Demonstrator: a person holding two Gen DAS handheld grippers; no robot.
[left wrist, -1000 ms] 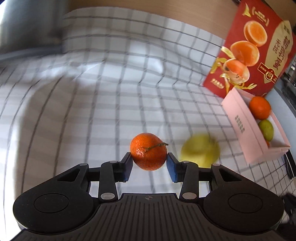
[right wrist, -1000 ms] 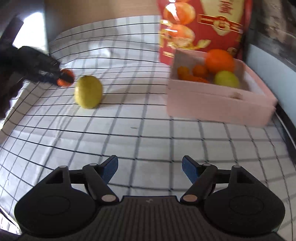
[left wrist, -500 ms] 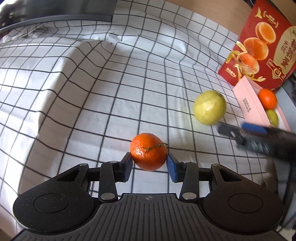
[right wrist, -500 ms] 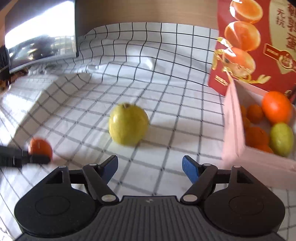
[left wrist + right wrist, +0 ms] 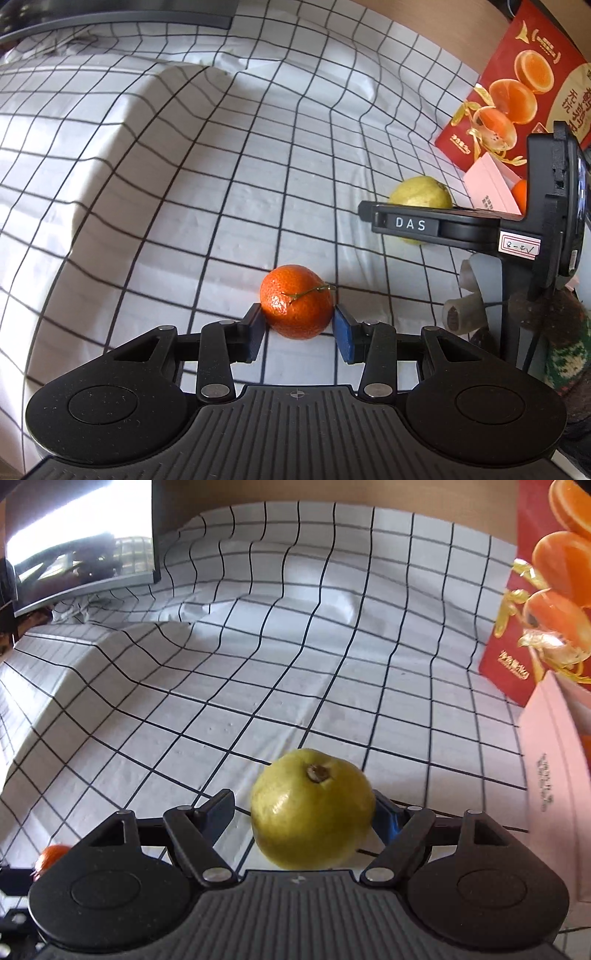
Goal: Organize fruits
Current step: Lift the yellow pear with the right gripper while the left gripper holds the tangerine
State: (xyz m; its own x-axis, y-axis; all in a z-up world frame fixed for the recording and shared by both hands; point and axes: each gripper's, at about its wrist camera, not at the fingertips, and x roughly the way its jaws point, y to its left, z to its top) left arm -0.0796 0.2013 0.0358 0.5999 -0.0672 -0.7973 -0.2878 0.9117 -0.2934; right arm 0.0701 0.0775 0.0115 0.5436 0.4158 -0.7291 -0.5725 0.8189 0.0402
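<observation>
Some fruit is already sitting in the pink box [image 5: 489,184], while two pieces are still waiting outside it. The left gripper [image 5: 298,328] is clamping a mandarin [image 5: 297,301] above the checked cloth [image 5: 184,184]. The right gripper [image 5: 304,812] is straddling the yellow-green fruit [image 5: 312,808] on the cloth, jaws wide, the left pad clearly not touching it.
</observation>
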